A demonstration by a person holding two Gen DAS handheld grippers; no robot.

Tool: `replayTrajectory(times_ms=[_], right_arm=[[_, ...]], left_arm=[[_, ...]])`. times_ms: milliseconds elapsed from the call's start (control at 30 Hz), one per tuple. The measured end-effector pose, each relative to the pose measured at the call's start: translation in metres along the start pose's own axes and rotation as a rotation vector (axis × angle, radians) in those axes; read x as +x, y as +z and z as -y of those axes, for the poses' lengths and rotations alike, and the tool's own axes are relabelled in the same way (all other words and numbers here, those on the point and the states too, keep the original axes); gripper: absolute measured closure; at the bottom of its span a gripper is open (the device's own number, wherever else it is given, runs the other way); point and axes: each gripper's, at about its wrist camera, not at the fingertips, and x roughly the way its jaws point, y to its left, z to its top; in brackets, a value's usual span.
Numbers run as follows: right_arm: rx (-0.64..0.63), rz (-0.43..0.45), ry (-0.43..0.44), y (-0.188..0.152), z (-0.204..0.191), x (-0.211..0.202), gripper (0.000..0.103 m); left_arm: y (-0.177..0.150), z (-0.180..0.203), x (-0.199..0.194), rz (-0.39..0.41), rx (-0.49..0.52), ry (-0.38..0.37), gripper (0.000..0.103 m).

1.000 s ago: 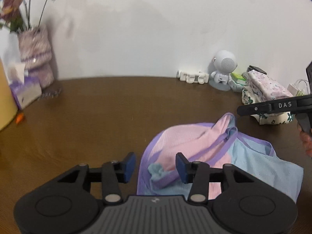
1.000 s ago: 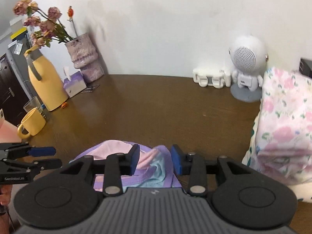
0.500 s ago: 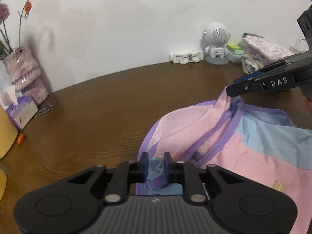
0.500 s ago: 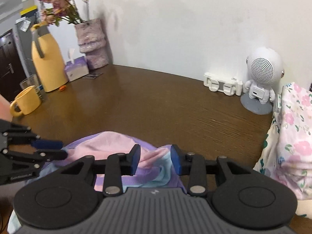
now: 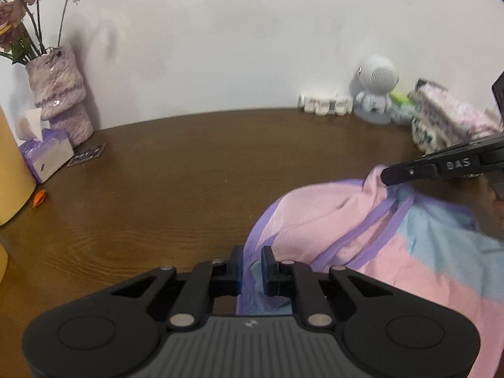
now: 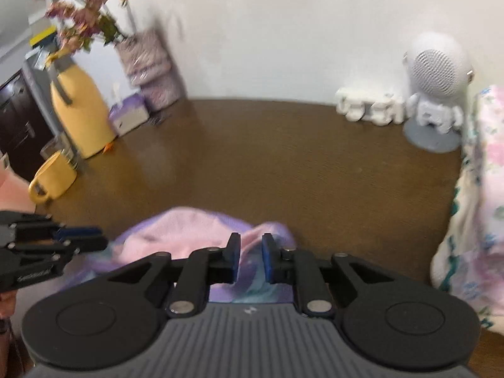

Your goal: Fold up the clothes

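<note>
Both black two-finger grippers close on one pink, blue and purple-trimmed mesh garment on the brown wooden table (image 5: 189, 163); left gripper (image 5: 252, 271) pinches its near hem, right gripper (image 6: 251, 260) its far edge; garment (image 5: 362, 236) stretches between them.

The right tool (image 6: 250, 260) is closing its jaws on the pink garment (image 6: 189, 233).

A plain white wall (image 5: 252, 37) stood behind a dark brown wood-grain table (image 5: 176, 170); light fell soft and even; at the far left of the right wrist view a dark panelled door (image 6: 14, 116), somewhat blurred, seemed to stand.
</note>
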Motion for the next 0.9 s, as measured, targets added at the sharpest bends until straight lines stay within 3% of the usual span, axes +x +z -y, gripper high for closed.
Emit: replayTrajectory(times_ms=[133, 300, 433, 500, 567, 600, 667, 767, 900], right_arm=[[0.027, 0.018, -0.031, 0.006, 0.007, 0.004, 0.087], [-0.025, -0.046, -0.02, 0.003, -0.002, 0.018, 0.087], [-0.03, -0.008, -0.009, 0.005, -0.006, 0.003, 0.085], [-0.009, 0.051, 0.01, 0.006, -0.006, -0.02, 0.076], [-0.036, 0.1, 0.023, 0.001, -0.014, -0.049, 0.054], [-0.058, 0.114, 0.029, -0.003, -0.018, -0.062, 0.05], [-0.102, 0.123, 0.034, -0.02, -0.027, -0.088, 0.028], [-0.143, 0.104, 0.035, -0.051, -0.03, -0.114, 0.025], [-0.118, 0.048, 0.027, -0.095, -0.02, -0.137, 0.027]], left_arm=[[0.0, 0.004, 0.001, 0.001, 0.018, 0.019, 0.094], [-0.003, 0.002, 0.009, -0.029, 0.005, 0.027, 0.097], [-0.003, -0.006, -0.001, 0.0, -0.043, 0.019, 0.09], [-0.003, -0.007, -0.016, 0.038, -0.057, 0.026, 0.073], [-0.006, -0.007, -0.039, 0.094, -0.066, 0.039, 0.04], [-0.01, -0.005, -0.05, 0.119, -0.07, 0.044, 0.033], [-0.019, -0.001, -0.072, 0.162, -0.077, 0.049, 0.014], [-0.039, 0.011, -0.1, 0.189, -0.07, 0.036, 0.013], [-0.078, 0.033, -0.126, 0.144, -0.022, -0.004, 0.016]])
